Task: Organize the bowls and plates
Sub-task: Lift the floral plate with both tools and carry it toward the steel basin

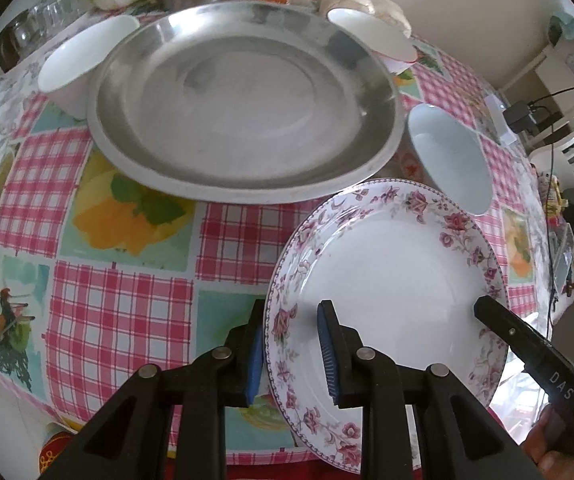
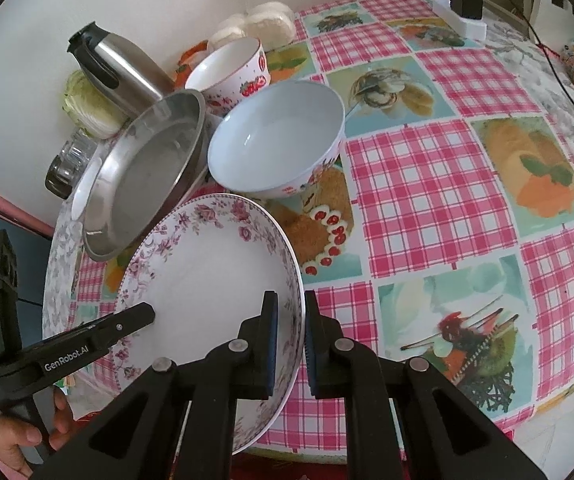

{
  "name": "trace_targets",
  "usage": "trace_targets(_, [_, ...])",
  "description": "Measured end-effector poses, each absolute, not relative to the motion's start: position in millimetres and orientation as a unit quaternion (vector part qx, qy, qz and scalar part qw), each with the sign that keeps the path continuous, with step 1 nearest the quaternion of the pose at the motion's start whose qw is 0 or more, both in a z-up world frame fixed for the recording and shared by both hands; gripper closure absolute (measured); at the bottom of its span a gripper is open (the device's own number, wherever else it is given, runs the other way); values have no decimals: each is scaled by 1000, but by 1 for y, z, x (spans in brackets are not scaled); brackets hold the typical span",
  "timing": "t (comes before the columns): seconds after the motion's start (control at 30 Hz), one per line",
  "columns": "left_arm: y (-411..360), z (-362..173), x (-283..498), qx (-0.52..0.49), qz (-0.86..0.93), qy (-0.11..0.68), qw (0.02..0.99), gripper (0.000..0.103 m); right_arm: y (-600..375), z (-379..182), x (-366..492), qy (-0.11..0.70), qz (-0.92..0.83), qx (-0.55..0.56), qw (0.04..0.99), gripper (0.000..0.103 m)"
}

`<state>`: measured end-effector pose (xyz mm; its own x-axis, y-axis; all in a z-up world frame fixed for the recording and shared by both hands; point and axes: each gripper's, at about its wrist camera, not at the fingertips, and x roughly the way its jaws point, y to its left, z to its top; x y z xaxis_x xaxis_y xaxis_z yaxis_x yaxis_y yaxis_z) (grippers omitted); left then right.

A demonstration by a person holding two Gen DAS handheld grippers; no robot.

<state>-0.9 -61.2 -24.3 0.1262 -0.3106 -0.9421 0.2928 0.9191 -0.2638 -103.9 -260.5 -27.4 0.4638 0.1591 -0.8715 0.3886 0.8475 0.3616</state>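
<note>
A white plate with a pink floral rim (image 1: 387,264) hangs over the near part of the checked tablecloth (image 1: 119,304), held from both sides. My left gripper (image 1: 291,344) is shut on its left rim, and my right gripper (image 2: 291,332) is shut on the opposite rim of the floral plate (image 2: 207,272). Each gripper's finger shows in the other's view, at the plate's far edge. Behind the plate a large steel plate (image 1: 243,100) lies on the table. Around it are a pale blue bowl (image 2: 275,136), a strawberry-print bowl (image 2: 231,68) and a white bowl (image 1: 83,60).
At the back by the wall are a steel thermos jug (image 2: 115,64), a cabbage (image 2: 87,108), a glass jar (image 2: 67,164) and wrapped buns (image 2: 267,20). A power strip with an adapter and cable (image 2: 463,12) lies at the far right. A hand (image 2: 19,440) grips the left tool.
</note>
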Motion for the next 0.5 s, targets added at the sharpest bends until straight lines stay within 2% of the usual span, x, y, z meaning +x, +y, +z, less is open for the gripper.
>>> trace_targets(0.5, [-64,0,-13,5,-230,589,775,75,-264,-3,-114,476,-81,258,837,91])
